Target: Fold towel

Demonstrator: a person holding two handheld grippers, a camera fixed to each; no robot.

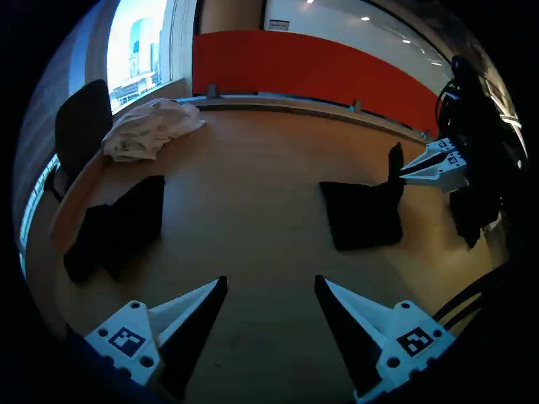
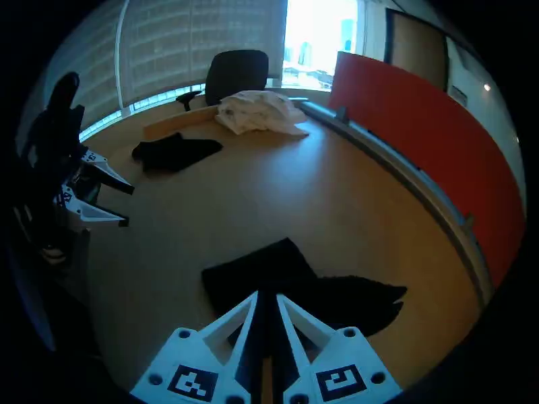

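Wood-topped desk (image 1: 269, 168) extends ahead of both grippers to a red partition (image 1: 303, 67); a black chair (image 1: 81, 124) stands at its far left corner.

1. Your right gripper (image 2: 266, 299) has its fingers pressed nearly together, pinching an edge of the dark towel (image 2: 296, 283). The rest of the towel lies flat on the desk directly ahead of and below those fingers, with the pinched corner raised off the surface.
2. Your left gripper (image 1: 269, 283) has its fingers spread wide and holds nothing. It hovers over bare desk, with the towel ahead and slightly to its right, clearly apart from it.
3. A second dark cloth (image 1: 118, 225) lies ahead and to the left of the left gripper. A white cloth pile (image 1: 151, 128) sits farther ahead on the same side.

Hazards, as judged from this position:
- Only one corner is held. If you pull it across now, the free side will likely drag and bunch, giving a skewed fold.
- The pinch appears shallow, so a quick lift may let the fabric slip out.
- The towel is dark and the light is low, so its edges are hard to read. Your left gripper may close on bare desk or catch a mid-edge instead of the matching corner.
- Do not reach for the second dark cloth by mistake.
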